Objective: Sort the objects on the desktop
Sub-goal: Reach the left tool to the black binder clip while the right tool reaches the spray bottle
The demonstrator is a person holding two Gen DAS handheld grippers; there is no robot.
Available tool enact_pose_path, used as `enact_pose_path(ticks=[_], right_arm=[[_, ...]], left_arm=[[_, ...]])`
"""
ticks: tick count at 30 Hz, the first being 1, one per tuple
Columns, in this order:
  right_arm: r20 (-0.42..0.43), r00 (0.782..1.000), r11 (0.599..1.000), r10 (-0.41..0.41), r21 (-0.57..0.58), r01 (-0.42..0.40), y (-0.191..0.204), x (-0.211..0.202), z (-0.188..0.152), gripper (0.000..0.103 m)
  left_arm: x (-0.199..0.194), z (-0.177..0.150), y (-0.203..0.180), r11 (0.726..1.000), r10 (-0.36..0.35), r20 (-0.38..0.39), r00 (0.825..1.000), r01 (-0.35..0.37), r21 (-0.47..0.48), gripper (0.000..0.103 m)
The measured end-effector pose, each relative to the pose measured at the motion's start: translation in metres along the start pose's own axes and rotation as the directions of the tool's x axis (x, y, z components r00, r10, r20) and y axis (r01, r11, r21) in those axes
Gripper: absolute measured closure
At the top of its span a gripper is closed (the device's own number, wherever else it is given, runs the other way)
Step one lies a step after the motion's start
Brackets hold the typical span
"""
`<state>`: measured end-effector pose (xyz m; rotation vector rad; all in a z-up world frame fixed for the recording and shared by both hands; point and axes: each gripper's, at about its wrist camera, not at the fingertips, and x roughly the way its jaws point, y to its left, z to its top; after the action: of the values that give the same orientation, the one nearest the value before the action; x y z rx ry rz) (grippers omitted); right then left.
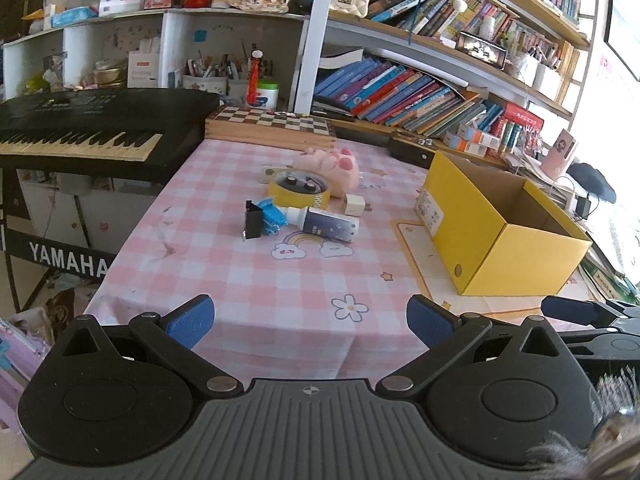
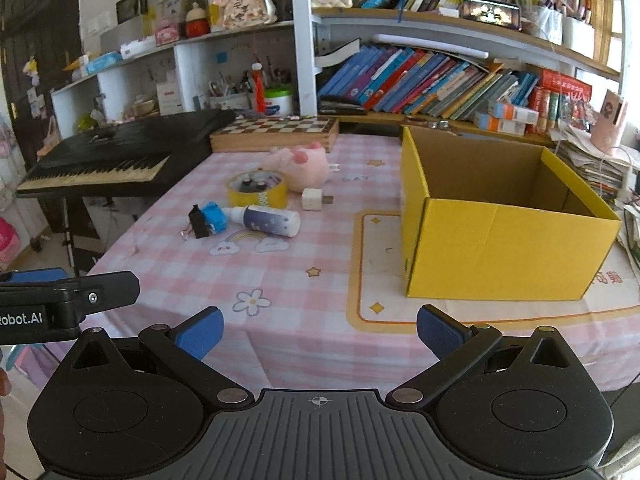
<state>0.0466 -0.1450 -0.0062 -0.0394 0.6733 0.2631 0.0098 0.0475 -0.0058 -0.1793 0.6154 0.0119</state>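
- Nearest to me, the left gripper (image 1: 311, 322) hung over the front edge of the table (image 1: 224, 280) with its blue fingers (image 1: 192, 320) spread wide and nothing between them.
- The right gripper (image 2: 319, 330) was just beside it, also spread wide and empty, over the same pink checked cloth.
- Further in, I saw the small things lying together in a group: a black binder clip (image 2: 198, 221) touching a blue clip (image 2: 214, 218), then a small bottle (image 2: 266, 220) lying on its side.
- Just behind these were a yellow tape roll (image 2: 258, 192), a white charger plug (image 2: 312, 199) and a pink plush toy (image 2: 302, 166).
- To the right of the group, well apart from it, stood the open yellow box (image 2: 500, 252); I saw nothing inside.
- At the far edge lay a chessboard (image 2: 276, 130), with a black keyboard (image 2: 112, 160) to the left.
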Motion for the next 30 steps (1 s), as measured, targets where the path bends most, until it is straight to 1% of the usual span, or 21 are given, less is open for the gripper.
enact_pose_path(ticks=[7,16,21,30], right_arm=[[-0.008,0.999,0.999,0.034,-0.035,-0.034,0.009,0.010,0.006,0.000],[-0.029,0.993,0.987,0.115,-0.110,-0.118,0.023,0.033,0.021,0.000],[-0.048,0.989,0.981,0.138,-0.129,-0.143,0.025,0.049,0.030,0.000],[-0.098,0.983,0.972,0.157,-0.161,-0.171,0.023,0.090,0.054,0.000]], left_arm=[[0.004,0.003,0.009,1.000,0.019,0.000,1.000,-0.019,-0.023,0.000],[0.018,0.010,0.020,0.996,0.061,-0.011,0.998,-0.062,-0.058,0.000],[0.028,0.016,0.025,0.993,0.084,-0.013,0.996,-0.085,-0.076,0.000],[0.061,0.032,0.031,0.984,0.132,-0.048,0.990,-0.136,-0.119,0.000]])
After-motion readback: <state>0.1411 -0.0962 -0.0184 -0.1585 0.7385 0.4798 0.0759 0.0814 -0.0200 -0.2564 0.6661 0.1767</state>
